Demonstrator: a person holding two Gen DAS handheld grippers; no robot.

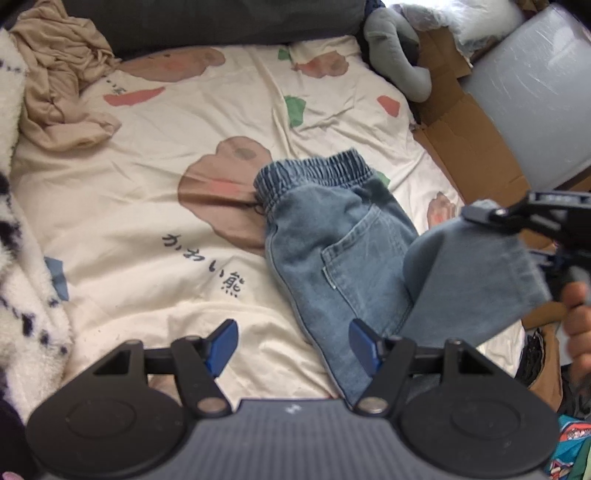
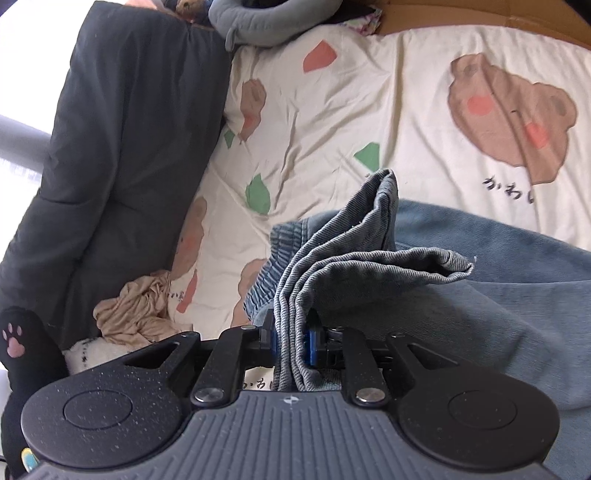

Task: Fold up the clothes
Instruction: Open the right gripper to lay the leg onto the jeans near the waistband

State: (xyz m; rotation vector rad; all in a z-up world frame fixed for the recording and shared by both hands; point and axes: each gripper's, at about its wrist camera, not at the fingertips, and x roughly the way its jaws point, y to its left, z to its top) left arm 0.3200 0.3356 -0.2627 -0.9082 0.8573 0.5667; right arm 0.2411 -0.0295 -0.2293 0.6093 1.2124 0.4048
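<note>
A pair of small blue jeans lies on the cream bear-print bedsheet, its elastic waistband pointing to the far side. My right gripper comes in from the right, shut on the leg end, and holds the hem up over the seat of the jeans. In the right wrist view several denim layers are pinched between that gripper's blue pads. My left gripper is open just above the near fold of the jeans, holding nothing.
A crumpled beige garment lies at the far left. A dark grey quilt runs along the back, with a grey plush toy beside it. Cardboard and a grey bin stand off the bed's right edge. A white fluffy blanket lines the left side.
</note>
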